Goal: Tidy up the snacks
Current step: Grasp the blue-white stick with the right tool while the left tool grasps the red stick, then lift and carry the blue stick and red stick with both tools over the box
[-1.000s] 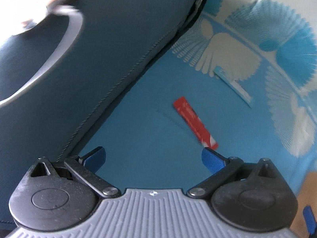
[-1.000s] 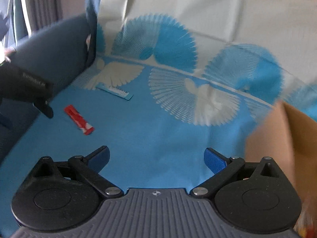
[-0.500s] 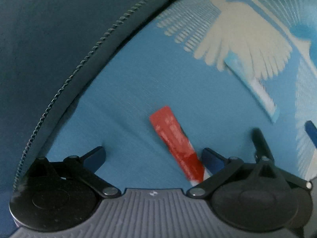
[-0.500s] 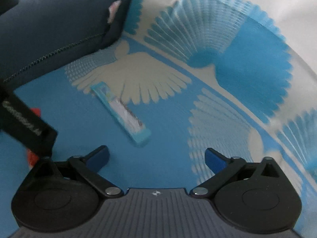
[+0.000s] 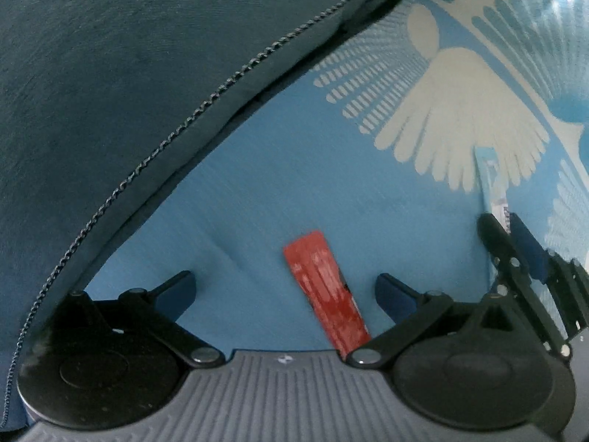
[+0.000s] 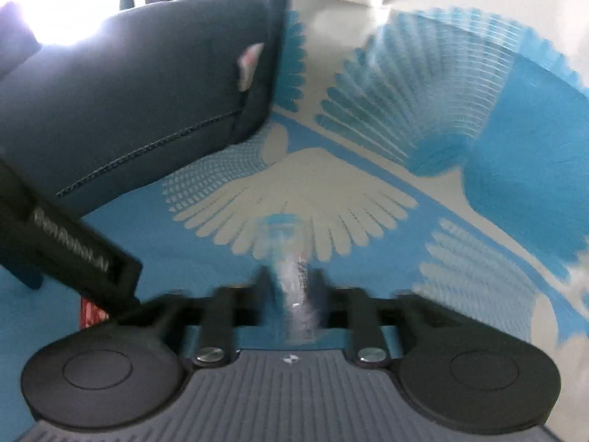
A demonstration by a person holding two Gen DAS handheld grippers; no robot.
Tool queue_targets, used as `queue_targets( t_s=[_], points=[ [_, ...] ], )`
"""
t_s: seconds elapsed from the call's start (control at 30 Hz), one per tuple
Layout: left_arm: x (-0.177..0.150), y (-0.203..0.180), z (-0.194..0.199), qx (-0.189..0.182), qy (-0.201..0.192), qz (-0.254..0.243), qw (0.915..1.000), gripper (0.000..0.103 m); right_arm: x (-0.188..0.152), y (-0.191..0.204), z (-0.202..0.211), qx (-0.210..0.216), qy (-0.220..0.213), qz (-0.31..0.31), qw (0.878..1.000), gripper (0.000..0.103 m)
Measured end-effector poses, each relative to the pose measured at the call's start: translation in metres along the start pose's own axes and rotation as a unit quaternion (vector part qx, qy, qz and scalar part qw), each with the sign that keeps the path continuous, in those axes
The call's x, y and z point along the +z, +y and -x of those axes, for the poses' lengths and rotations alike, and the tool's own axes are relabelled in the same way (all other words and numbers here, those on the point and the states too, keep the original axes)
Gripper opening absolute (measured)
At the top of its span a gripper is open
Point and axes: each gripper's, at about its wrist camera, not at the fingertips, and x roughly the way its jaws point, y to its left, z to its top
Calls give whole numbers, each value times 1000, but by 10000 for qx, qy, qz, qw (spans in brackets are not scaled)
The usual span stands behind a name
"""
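Observation:
A red snack packet [image 5: 324, 287] lies flat on the blue cloth [image 5: 294, 191], between the spread fingers of my left gripper [image 5: 285, 287], which is open and points straight down over it. A pale blue snack packet [image 6: 283, 235] lies on the white bird print. My right gripper [image 6: 291, 276] has its jaws closing in on this packet's near end, and the pads press its sides. In the left wrist view the right gripper [image 5: 504, 228] shows at the right edge, clamped on the same blue packet [image 5: 491, 173]. A corner of the red packet [image 6: 90, 313] shows at lower left.
A dark blue sofa arm [image 5: 147, 92] with corded piping rises along the left of the cloth. A pink scrap [image 6: 250, 62] sticks out of its seam. The black housing of the left tool [image 6: 70, 254] crosses the lower left of the right wrist view.
My left gripper sank over the red packet, which now lies between its fingers. My right gripper swung left to the blue packet and its wide jaws came together on it.

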Motion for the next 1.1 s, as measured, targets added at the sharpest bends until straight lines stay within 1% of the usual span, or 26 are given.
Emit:
queue_targets(
  t_s=[0.07, 0.1, 0.13, 0.17, 0.2, 0.23, 0.27, 0.3, 0.33, 0.37, 0.4, 0.47, 0.57, 0.67, 0.77, 0.83, 0.93, 1.03, 1.1],
  points=[
    [-13, 1, 8, 1, -167, -84, 9998, 90, -6, 3, 11, -270, 88, -204, 9994, 20],
    [-18, 3, 12, -12, -282, -119, 9995, 79, -11, 6, 16, -419, 109, -219, 9988, 20],
    [-23, 5, 16, -29, -379, -147, 9992, 64, -16, 9, 23, -538, 149, -279, 9980, 20],
    [-26, 7, 20, -67, -449, -185, 9988, 51, -23, 13, 31, -607, 179, -410, 9971, 20],
    [-28, 10, 23, -156, -509, -237, 9983, 21, -29, 15, 38, -640, 195, -583, 9961, 20],
    [-31, 13, 26, -306, -472, -270, 9981, 3, -37, 18, 47, -659, 221, -770, 9946, 20],
    [-29, 10, 29, -429, -376, -253, 9980, 3, -43, 22, 55, -685, 223, -897, 9934, 20],
    [-32, 16, 30, -508, -307, -207, 9980, 3, -49, 27, 63, -717, 201, -1037, 9918, 20],
    [-37, 21, 33, -546, -331, -225, 9977, 3, -55, 32, 74, -735, 179, -1183, 9901, 20],
    [-34, 26, 36, -580, -400, -302, 9971, 3, -60, 37, 85, -751, 131, -1314, 9884, 20],
    [-40, 29, 42, -600, -510, -402, 9961, 3, -66, 43, 98, -772, 55, -1459, 9863, 20],
    [-53, 34, 60, -684, -743, -639, 9928, 3, -73, 53, 125, -778, -70, -1731, 9818, 20],
    [-80, 41, 89, -823, -1028, -1042, 9858, 3, -81, 68, 166, -836, -224, -1944, 9771, 20],
    [-113, 45, 119, -1000, -1276, -1446, 9761, 3, -87, 84, 211, -925, -305, -2054, 9738, 20],
    [-151, 52, 151, -1106, -1576, -1921, 9623, 3, -89, 104, 258, -1009, -426, -2042, 9728, 20],
    [-171, 60, 166, -1191, -1731, -2144, 9539, 3, -91, 119, 292, -1046, -549, -2014, 9724, 21],
    [-207, 80, 198, -1337, -1934, -2516, 9388, 3, -94, 142, 338, -1068, -726, -2008, 9711, 21],
    [-237, 101, 219, -1394, -2133, -2838, 9244, 3, -99, 168, 377, -1018, -894, -2041, 9695, 21],
    [-257, 115, 228, -1427, -2204, -3003, 9170, 3, -105, 185, 399, -980, -953, -2024, 9697, 21]
  ],
)
